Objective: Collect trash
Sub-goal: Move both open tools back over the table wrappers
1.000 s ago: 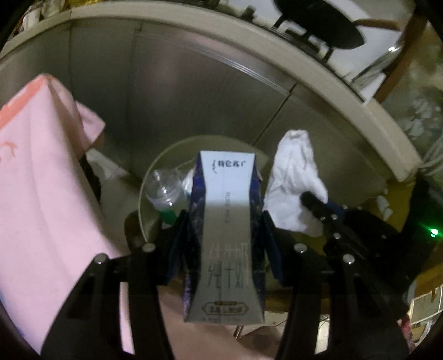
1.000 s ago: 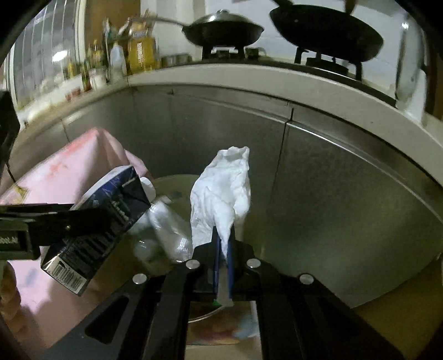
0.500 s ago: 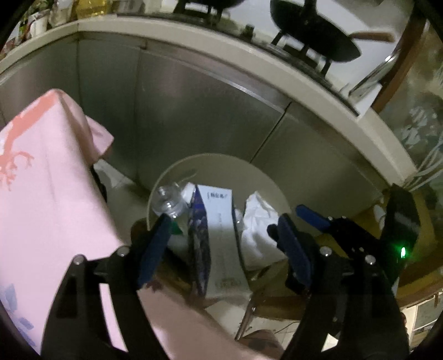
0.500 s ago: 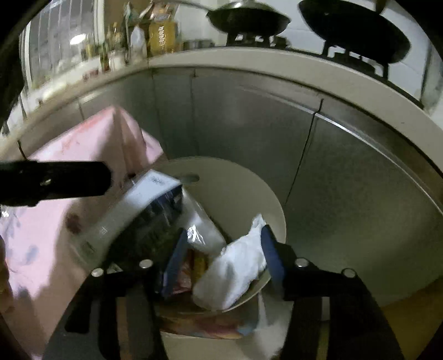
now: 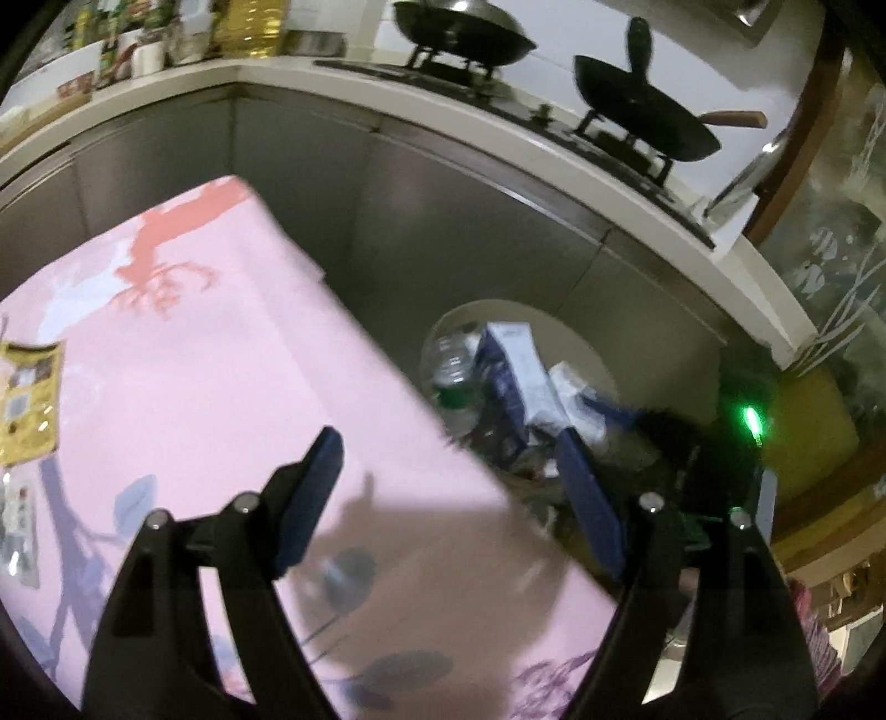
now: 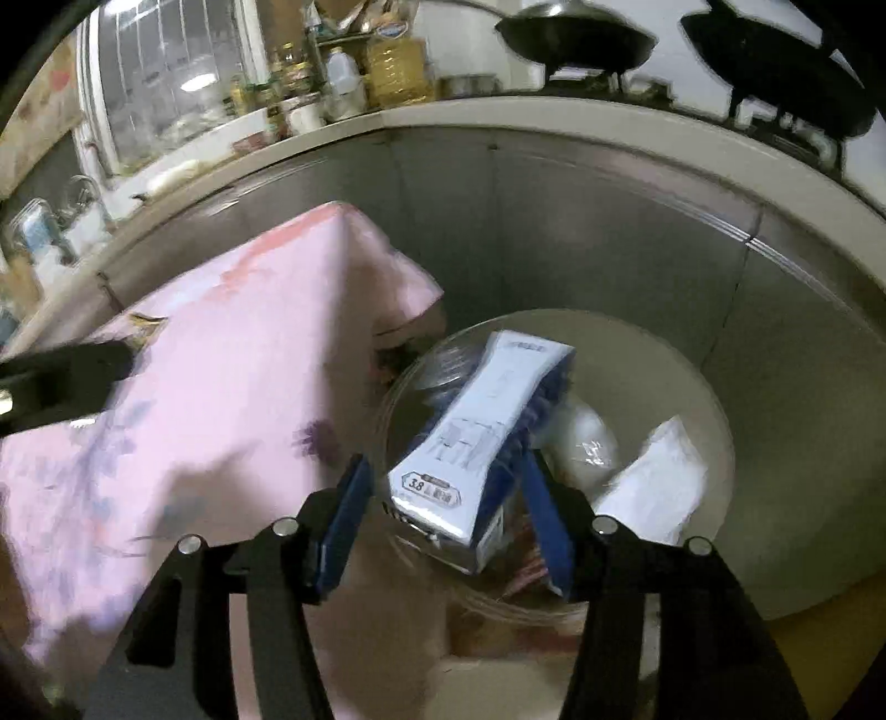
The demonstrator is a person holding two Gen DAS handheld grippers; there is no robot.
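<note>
A round beige bin [image 6: 720, 421] [image 5: 601, 365] stands on the floor beside a table with a pink cloth [image 5: 221, 360]. In it a blue-and-white milk carton [image 6: 487, 432] [image 5: 515, 360] lies tilted, with a clear plastic bottle [image 5: 448, 360] and a crumpled white tissue [image 6: 659, 482] beside it. My right gripper [image 6: 446, 465] hangs open just above the bin's near rim, with nothing between its fingers. My left gripper [image 5: 447, 443] is open and empty over the table's corner, short of the bin. In the right wrist view only a black part of the left gripper [image 6: 55, 376] shows.
A yellow packet [image 5: 27, 404] and another wrapper [image 5: 16, 526] lie on the pink cloth at the left. Steel cabinet fronts [image 6: 581, 232] curve behind the bin under a counter with two black woks [image 5: 465, 33] and oil bottles [image 6: 393, 66]. The yellow floor [image 5: 814, 437] shows at the right.
Both grippers opened: the carton left the left one and the tissue left the right one, and both now lie in the bin. The left gripper drew back over the pink table.
</note>
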